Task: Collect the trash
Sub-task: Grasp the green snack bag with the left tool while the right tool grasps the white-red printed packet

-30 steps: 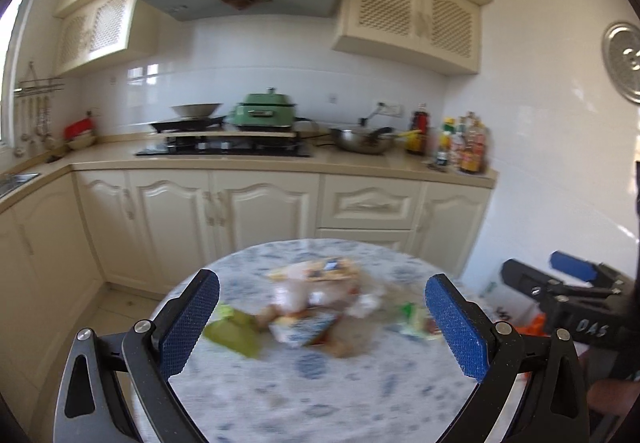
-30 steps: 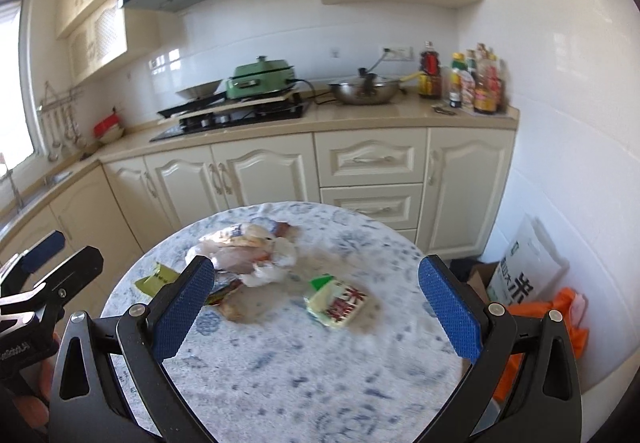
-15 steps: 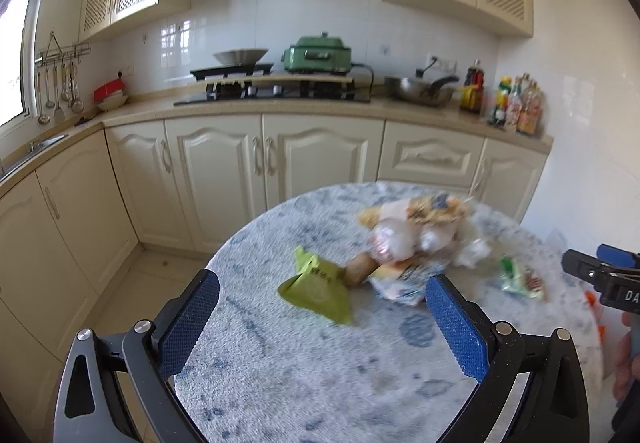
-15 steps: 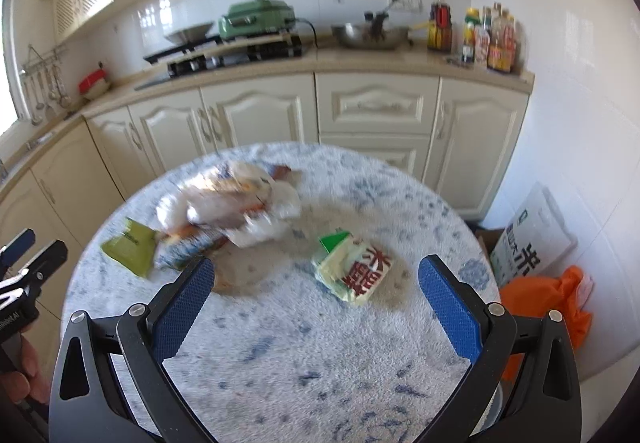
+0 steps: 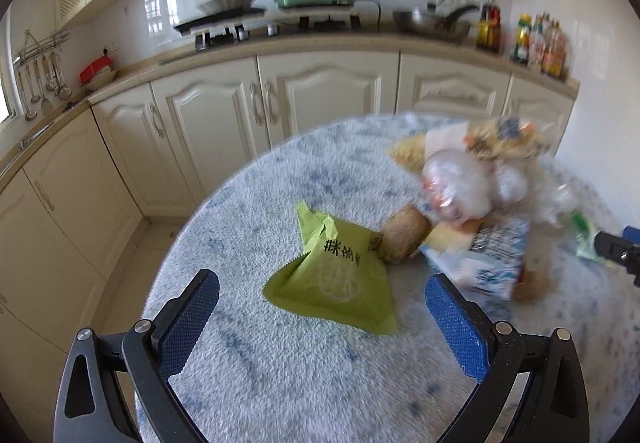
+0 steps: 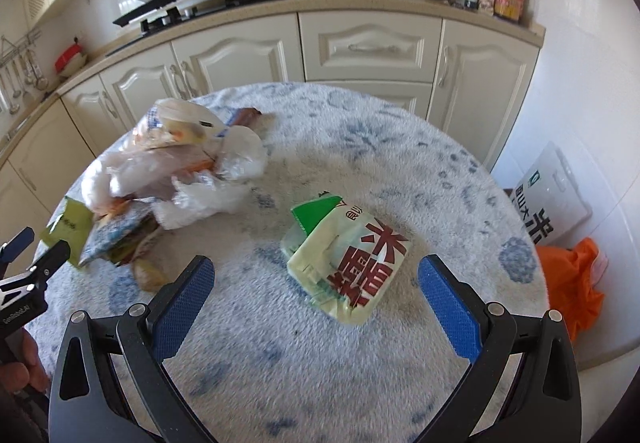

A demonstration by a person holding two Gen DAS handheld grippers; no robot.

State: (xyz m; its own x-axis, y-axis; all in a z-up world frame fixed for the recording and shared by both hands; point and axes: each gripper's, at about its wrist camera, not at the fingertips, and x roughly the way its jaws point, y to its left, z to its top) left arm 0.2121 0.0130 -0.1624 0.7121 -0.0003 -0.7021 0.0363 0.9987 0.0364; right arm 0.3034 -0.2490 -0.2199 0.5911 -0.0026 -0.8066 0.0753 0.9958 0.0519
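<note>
- Seemingly the approach step: left gripper (image 5: 320, 317) gapes wide before the green packet (image 5: 334, 279); right gripper (image 6: 314, 293) gapes wide before the rice bag (image 6: 348, 263).
- Next, each must drop and pinch.
- Both are thin, crinkly film on a fuzzy round table (image 6: 360, 383), beside a loose wrapper pile (image 6: 176, 171).

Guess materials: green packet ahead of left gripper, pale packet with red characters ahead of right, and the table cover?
Green packet: looks like matte plastic or coated-paper film; serrated sealed edge, sharp creases. Pale packet with red characters: thin glossy plastic film; wrinkled, sheen, partly see-through at the edges. Table cover: seems a soft, fuzzy fabric, white with blue blotches; nap visible, no shine.
</note>
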